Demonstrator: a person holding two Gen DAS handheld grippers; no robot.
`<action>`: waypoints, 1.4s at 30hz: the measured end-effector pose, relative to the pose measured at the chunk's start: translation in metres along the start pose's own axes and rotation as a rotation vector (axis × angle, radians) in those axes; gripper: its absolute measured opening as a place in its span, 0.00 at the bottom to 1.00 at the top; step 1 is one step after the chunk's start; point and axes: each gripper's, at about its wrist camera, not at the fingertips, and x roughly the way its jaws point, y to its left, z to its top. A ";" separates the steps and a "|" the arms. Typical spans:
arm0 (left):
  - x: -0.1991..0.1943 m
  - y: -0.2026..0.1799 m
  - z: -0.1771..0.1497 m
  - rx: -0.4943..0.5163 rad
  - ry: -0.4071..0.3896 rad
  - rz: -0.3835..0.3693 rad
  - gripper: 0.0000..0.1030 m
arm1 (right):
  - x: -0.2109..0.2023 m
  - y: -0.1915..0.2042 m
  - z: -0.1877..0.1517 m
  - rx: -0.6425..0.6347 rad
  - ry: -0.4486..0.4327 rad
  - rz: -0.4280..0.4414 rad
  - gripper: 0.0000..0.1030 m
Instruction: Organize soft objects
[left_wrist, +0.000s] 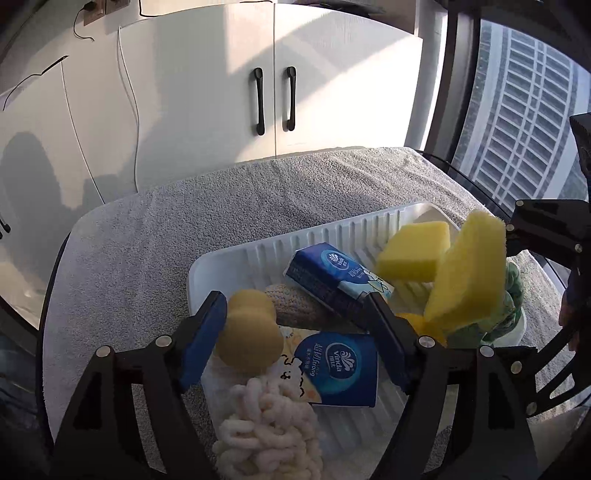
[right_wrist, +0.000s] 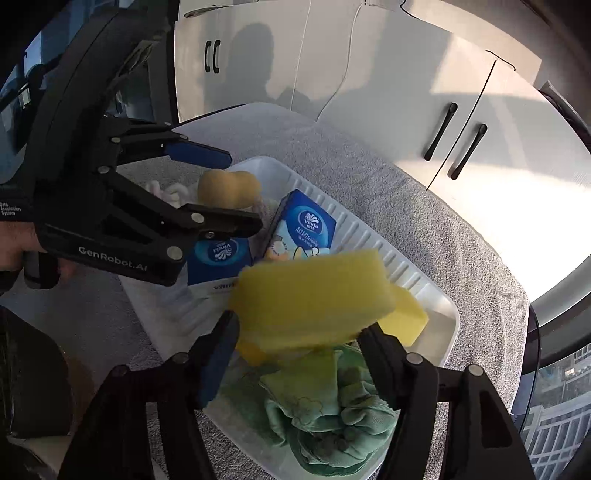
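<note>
The right gripper (right_wrist: 299, 343) hangs over a white tray (right_wrist: 424, 275), its jaws spread wide, a yellow sponge (right_wrist: 314, 295) lying between them above a green cloth (right_wrist: 325, 417); whether the pads touch it cannot be told. The left gripper (left_wrist: 295, 332) also stands released, a tan puff (left_wrist: 249, 332) just off its left pad. Two blue tissue packs (left_wrist: 340, 365) marked "Vinda", a second sponge (left_wrist: 413, 253) and cream yarn (left_wrist: 266, 424) already lie in the tray. The step looks like dropping items in; next, probably, both grippers lift clear. The left gripper's arm reads "GenRobot.AI".
</note>
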 end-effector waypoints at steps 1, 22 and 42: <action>-0.002 0.000 0.001 -0.001 -0.006 -0.001 0.73 | -0.002 0.000 0.000 0.002 -0.006 0.000 0.76; -0.089 -0.001 -0.007 -0.007 -0.186 0.079 0.84 | -0.066 -0.012 -0.007 0.112 -0.118 -0.051 0.76; -0.260 -0.094 -0.111 -0.237 -0.197 0.337 1.00 | -0.233 0.112 -0.091 0.447 -0.342 -0.265 1.00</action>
